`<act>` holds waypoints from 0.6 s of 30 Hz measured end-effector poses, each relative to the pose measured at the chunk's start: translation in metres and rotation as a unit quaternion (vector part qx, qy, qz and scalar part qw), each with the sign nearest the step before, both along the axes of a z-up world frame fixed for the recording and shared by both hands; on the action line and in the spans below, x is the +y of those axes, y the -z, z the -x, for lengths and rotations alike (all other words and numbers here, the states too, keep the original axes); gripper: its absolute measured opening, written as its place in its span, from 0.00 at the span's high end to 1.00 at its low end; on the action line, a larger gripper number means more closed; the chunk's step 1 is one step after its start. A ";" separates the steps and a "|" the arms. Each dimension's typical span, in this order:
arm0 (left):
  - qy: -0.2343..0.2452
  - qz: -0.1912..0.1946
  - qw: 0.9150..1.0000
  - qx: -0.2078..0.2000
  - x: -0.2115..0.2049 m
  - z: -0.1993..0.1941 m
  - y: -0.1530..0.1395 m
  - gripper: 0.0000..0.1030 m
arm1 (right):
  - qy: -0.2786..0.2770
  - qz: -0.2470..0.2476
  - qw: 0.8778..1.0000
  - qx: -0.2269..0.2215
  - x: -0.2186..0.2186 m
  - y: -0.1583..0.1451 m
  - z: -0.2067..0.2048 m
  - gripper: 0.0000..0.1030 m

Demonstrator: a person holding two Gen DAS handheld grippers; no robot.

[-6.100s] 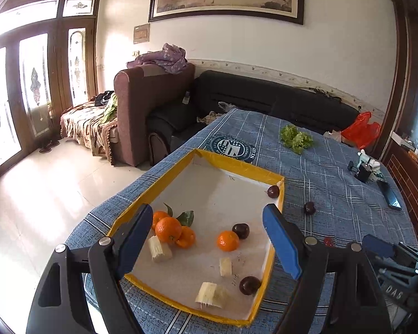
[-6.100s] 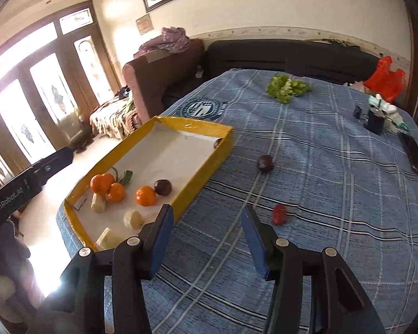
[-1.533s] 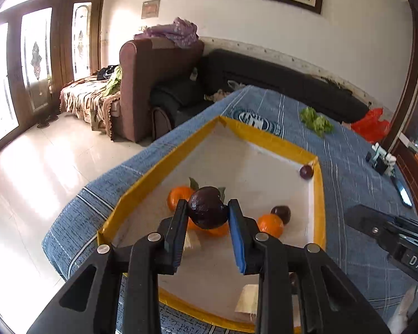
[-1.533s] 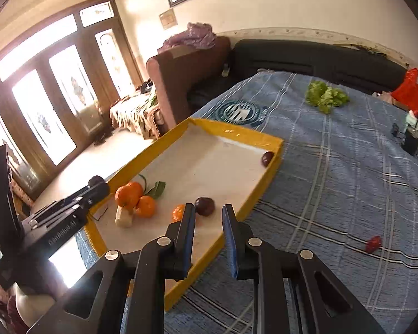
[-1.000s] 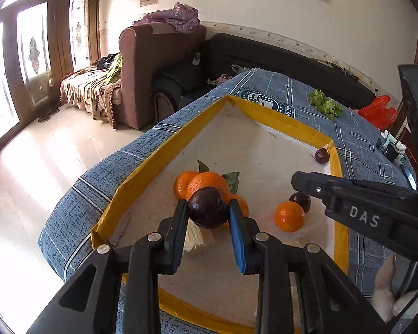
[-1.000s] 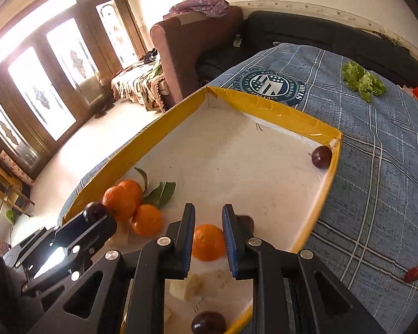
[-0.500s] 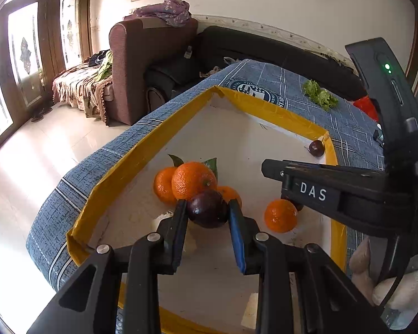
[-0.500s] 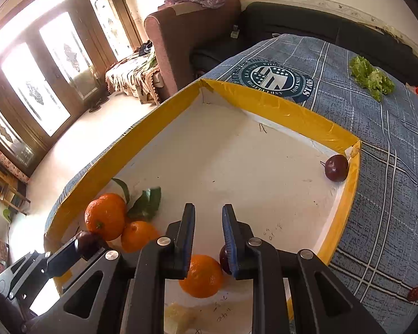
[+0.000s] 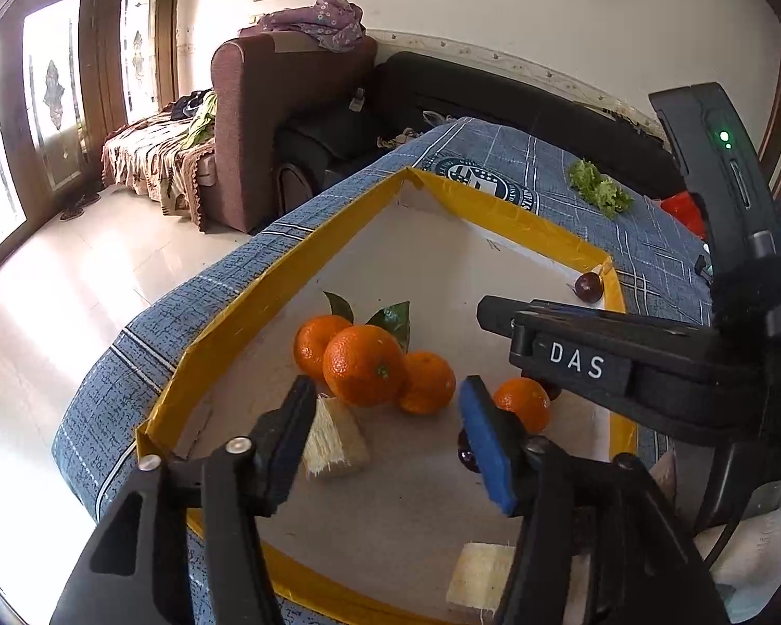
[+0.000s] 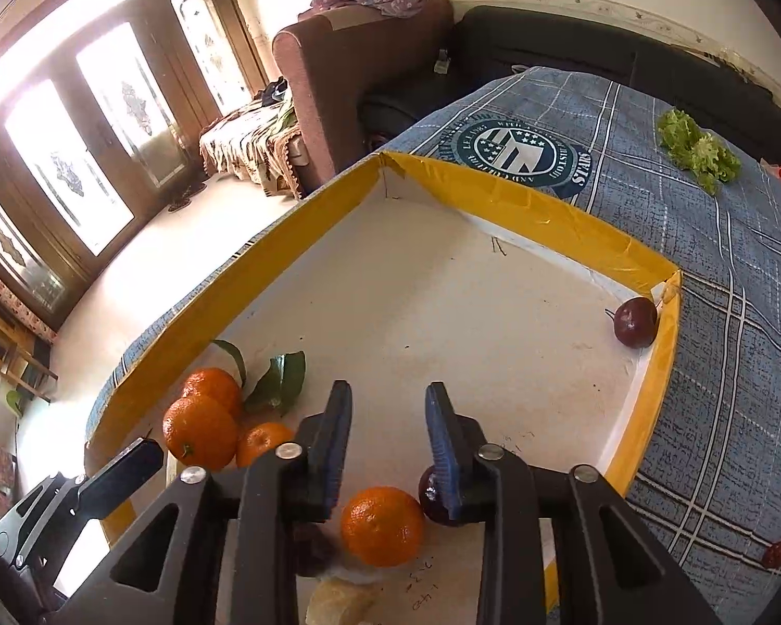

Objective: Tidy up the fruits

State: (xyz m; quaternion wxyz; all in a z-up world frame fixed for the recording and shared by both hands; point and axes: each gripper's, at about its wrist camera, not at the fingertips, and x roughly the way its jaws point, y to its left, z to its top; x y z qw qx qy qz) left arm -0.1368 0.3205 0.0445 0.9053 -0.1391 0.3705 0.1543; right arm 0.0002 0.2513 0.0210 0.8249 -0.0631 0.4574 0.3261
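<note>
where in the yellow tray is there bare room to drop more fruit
The far half of the tray is bare, from the back corner to the lone dark fruit at the right wall. The near end is crowded: clustered oranges, a single orange, pale chunks.

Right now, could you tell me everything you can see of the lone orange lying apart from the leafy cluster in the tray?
The lone orange is round, bright and dimpled, with a small dark stem scar, no leaf. It rests on the white floor of the yellow-rimmed tray, apart from the cluster, with a dark purple fruit against its side. It sits below the opening right gripper, ungripped.
</note>
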 end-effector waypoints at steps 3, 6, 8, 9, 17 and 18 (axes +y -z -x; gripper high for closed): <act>0.004 0.008 1.000 -0.002 -0.001 0.004 -0.003 0.34 | 0.003 -0.005 1.000 -0.004 -0.003 -0.006 0.004 0.62; 0.003 0.010 1.000 -0.003 -0.004 0.007 -0.006 0.30 | 0.005 -0.011 1.000 -0.007 -0.007 -0.011 0.008 0.59; 0.003 0.009 1.000 -0.003 -0.006 0.009 -0.009 0.29 | 0.006 -0.014 1.000 -0.011 -0.010 -0.014 0.012 0.51; 0.004 0.009 1.000 -0.004 -0.007 0.010 -0.010 0.29 | 0.006 -0.015 1.000 -0.013 -0.011 -0.016 0.013 0.49; 0.007 -0.006 1.000 -0.014 -0.022 0.024 -0.024 0.25 | 0.009 -0.027 0.999 -0.035 -0.028 -0.032 0.030 0.46; 0.007 -0.009 1.000 -0.017 -0.025 0.027 -0.027 0.25 | 0.011 -0.029 0.999 -0.037 -0.031 -0.034 0.032 0.45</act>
